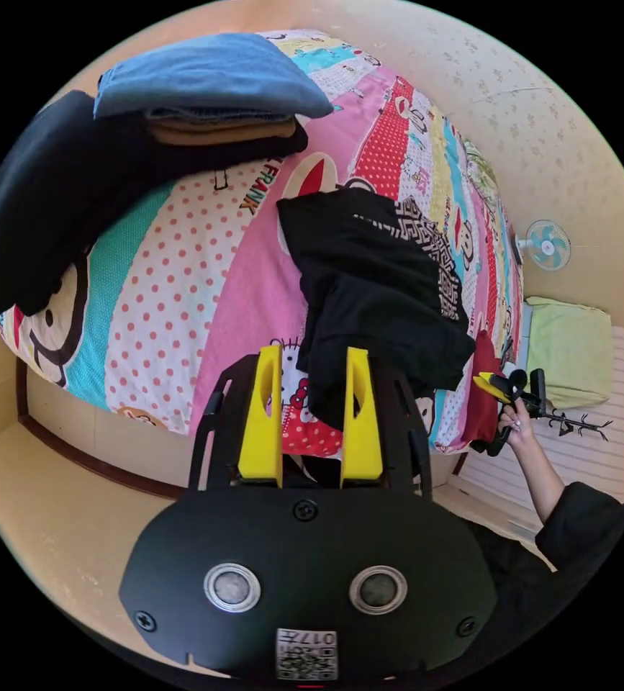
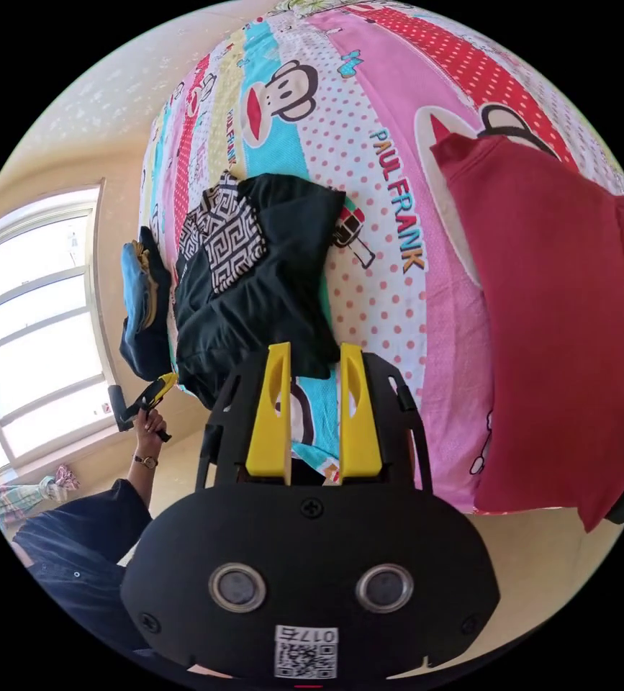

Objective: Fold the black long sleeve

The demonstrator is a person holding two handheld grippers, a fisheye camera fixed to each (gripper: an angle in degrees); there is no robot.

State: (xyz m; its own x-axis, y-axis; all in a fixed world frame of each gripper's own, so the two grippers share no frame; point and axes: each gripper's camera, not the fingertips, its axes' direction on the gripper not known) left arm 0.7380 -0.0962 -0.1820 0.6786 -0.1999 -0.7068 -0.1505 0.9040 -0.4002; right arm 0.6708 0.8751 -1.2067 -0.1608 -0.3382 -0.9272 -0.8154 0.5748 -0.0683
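The black long sleeve lies crumpled on the bed, a black-and-white patterned piece at its far side. One fold hangs over the bed's edge. My left gripper is open, its yellow jaws standing either side of that hanging fold without pressing it. A hand holds the right gripper by the garment's other end. In the right gripper view the black long sleeve lies just beyond my open right gripper, whose tips reach its near edge. The left gripper is held at the garment's far side.
A stack of folded clothes sits on the cartoon-print bedsheet above a large black item. A red garment lies spread on the bed. A fan, a green cushion and a window surround the bed.
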